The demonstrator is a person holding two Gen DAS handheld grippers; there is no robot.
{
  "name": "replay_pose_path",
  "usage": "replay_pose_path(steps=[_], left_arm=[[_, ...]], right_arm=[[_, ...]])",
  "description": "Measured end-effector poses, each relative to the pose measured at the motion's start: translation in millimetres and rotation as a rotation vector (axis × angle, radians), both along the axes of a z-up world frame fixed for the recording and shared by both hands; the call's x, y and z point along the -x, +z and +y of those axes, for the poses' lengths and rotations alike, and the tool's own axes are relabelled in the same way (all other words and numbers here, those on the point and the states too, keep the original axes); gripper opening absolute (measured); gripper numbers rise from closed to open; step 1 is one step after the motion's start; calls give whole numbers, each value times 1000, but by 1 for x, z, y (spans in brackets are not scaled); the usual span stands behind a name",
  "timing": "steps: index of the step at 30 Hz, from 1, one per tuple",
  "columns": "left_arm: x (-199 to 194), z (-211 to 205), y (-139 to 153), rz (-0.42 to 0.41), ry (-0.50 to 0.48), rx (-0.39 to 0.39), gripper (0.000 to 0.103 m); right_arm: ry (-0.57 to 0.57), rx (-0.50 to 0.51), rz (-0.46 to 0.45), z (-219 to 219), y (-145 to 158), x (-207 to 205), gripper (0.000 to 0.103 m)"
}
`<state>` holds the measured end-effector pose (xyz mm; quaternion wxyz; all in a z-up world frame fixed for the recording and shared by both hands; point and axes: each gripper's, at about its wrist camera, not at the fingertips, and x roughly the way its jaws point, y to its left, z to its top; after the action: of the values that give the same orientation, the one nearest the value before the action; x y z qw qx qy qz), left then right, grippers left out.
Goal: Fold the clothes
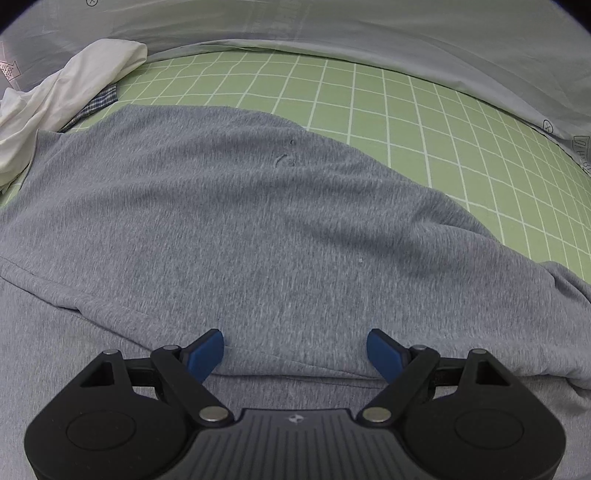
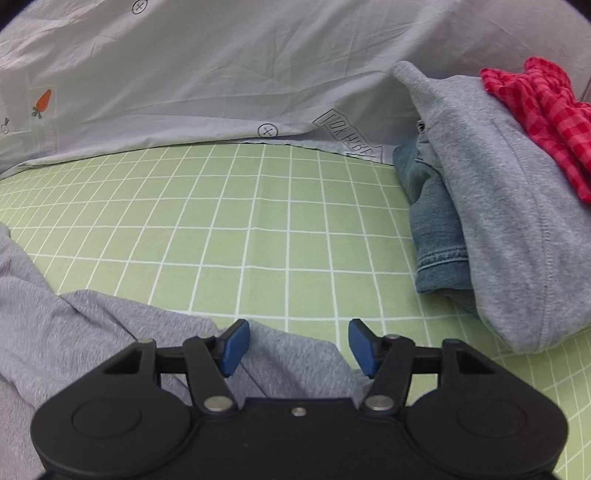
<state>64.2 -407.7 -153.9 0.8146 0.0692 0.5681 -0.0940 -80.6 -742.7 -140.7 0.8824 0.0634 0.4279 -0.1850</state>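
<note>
Nearby, clothes pile beside grey shirt

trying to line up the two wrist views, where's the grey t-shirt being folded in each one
Left wrist: the grey t-shirt fills the middle and lower picture, spread under the open left gripper.
Right wrist: only its edge shows, lower left, running under the open right gripper.
Shared landmark: the green checked sheet, with the pale grey printed cover behind it in both.
</note>
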Motion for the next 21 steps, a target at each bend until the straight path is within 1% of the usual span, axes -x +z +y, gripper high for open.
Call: replay_pose_path(steps=[3,4,5,6,7,8,10,13,14,15,16,17,18,19,21], left_arm=[[0,-6,-1,4,-29,-35,85],[-1,-7,-1,6,-34,-38,85],[-3,-8,-1,11,-36,-38,85],[-4,-9,-1,16,-36,-35,85],[-5,-10,-1,19,-41,-34,85],[-6,-11,-1,21,-49,-35,85],[-7,-13,-1,17,-67,-43,85],[-6,-12,0,15,-75,-39,86],[-6,-11,-1,20,-71,-31,87],[-6,-10,-1,23,-64,-22,89],[-7,-7,-2,25,-52,-14,89],[-8,-6,-2,26,-43,-9,90],[-8,-6,-2,25,-42,-10,90],[-8,-6,-2,23,-46,-13,90],[-7,-7,-1,17,-48,-17,90]], right_arm=[[22,-9,34,7,-10,2,60],[26,7,44,10,-12,3,52],[24,27,47,13,-15,4,44],[8,49,43,14,-15,5,17],[-23,62,28,11,-14,6,3],[-61,68,-6,7,-8,9,2],[-156,104,-101,-6,13,16,2],[-245,188,-252,-20,47,29,2],[-273,201,-290,-25,55,32,2],[-285,197,-303,-28,58,33,4],[-275,186,-292,-31,55,31,9],[-263,189,-251,-31,50,28,16],[-257,203,-198,-31,44,24,31],[-255,209,-176,-29,41,25,36],[-268,192,-188,-23,37,34,39]])
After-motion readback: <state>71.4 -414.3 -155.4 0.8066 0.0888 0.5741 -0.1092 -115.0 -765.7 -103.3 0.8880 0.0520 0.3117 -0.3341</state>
